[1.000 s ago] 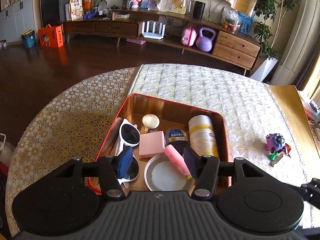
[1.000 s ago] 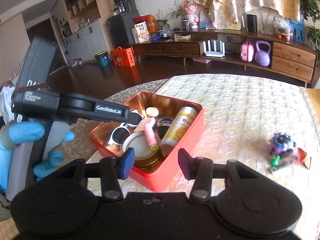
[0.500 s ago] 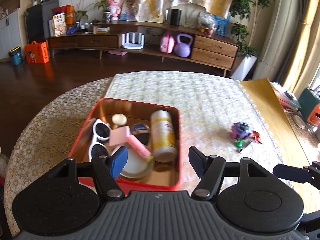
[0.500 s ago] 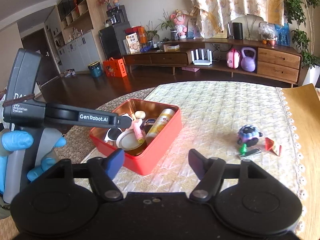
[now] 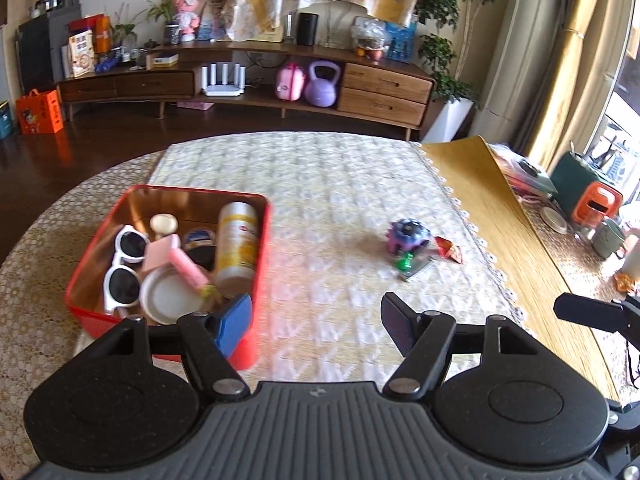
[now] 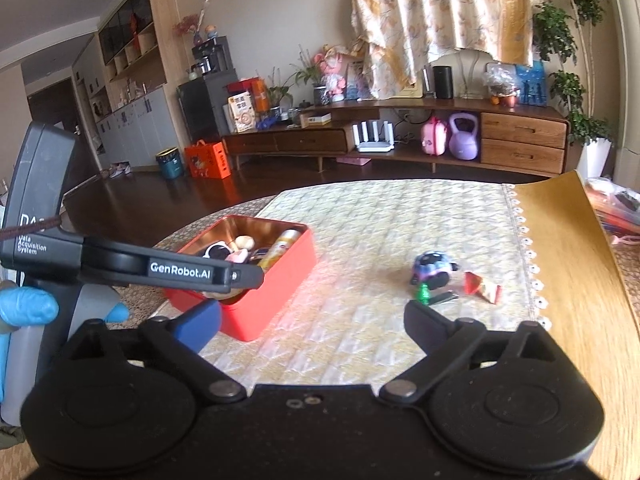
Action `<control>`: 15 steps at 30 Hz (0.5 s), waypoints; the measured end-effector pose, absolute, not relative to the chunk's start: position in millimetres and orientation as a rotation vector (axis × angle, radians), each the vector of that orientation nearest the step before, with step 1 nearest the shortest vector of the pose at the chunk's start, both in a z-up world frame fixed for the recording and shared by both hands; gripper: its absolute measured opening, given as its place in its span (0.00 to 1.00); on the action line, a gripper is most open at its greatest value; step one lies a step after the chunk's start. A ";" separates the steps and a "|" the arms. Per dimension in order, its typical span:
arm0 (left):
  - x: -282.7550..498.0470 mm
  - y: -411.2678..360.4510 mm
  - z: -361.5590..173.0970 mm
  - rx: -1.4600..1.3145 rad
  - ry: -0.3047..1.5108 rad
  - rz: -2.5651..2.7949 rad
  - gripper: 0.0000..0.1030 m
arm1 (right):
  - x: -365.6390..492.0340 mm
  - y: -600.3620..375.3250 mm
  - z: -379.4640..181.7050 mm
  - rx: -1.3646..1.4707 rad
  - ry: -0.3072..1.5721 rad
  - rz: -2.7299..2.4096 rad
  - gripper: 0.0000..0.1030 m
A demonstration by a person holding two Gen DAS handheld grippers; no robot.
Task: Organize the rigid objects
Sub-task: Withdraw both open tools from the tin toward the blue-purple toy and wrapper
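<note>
A red tin box (image 5: 100, 236) (image 6: 276, 280) sits on the table at the left, holding white sunglasses (image 5: 124, 264), a yellow spray can (image 5: 236, 244), a pink tube (image 5: 188, 268), a round lid (image 5: 168, 296) and small jars. A purple toy (image 5: 408, 234) (image 6: 432, 268), a small green piece (image 5: 405, 262) (image 6: 423, 294), a metal clip (image 5: 418, 268) and a red wrapper (image 5: 448, 250) (image 6: 482, 286) lie to the right. My left gripper (image 5: 316, 322) is open and empty, above the cloth right of the box. My right gripper (image 6: 312, 324) is open and empty, further back.
A patterned cloth (image 5: 320, 184) covers the round table; bare wood (image 5: 512, 240) lies at the right with cups and an orange box (image 5: 596, 208). The left gripper's body (image 6: 120, 268) crosses the right wrist view at the left. A sideboard (image 5: 248, 80) stands beyond.
Both grippers have pulled back and swung right, away from the box. The left gripper was low over the box contents; it now hovers over the cloth. Both jaws have opened wider.
</note>
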State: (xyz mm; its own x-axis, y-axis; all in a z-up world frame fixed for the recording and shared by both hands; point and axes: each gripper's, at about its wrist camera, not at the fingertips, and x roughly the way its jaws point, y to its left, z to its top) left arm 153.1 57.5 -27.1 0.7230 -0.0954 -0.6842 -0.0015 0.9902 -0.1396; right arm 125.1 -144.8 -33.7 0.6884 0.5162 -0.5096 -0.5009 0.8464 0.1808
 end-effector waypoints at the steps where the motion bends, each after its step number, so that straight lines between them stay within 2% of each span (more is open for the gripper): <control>1: 153.8 52.8 -27.5 -0.133 0.763 -0.059 0.69 | 125.0 -148.3 -34.8 0.027 0.580 0.563 0.99; 7: 159.5 30.2 -31.6 -0.130 0.761 -0.073 0.79 | 128.2 -172.0 -42.2 0.047 0.596 0.540 0.99; 15: 173.9 2.2 -42.2 -0.117 0.766 -0.085 0.79 | 138.5 -203.2 -53.5 0.059 0.587 0.498 0.99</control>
State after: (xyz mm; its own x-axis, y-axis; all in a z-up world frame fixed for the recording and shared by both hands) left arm 173.9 2.2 -42.2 0.7176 -0.1193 -0.6861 0.0343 0.9901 -0.1364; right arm 138.5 -203.2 -53.5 0.7181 0.4664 -0.5165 -0.4336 0.8804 0.1922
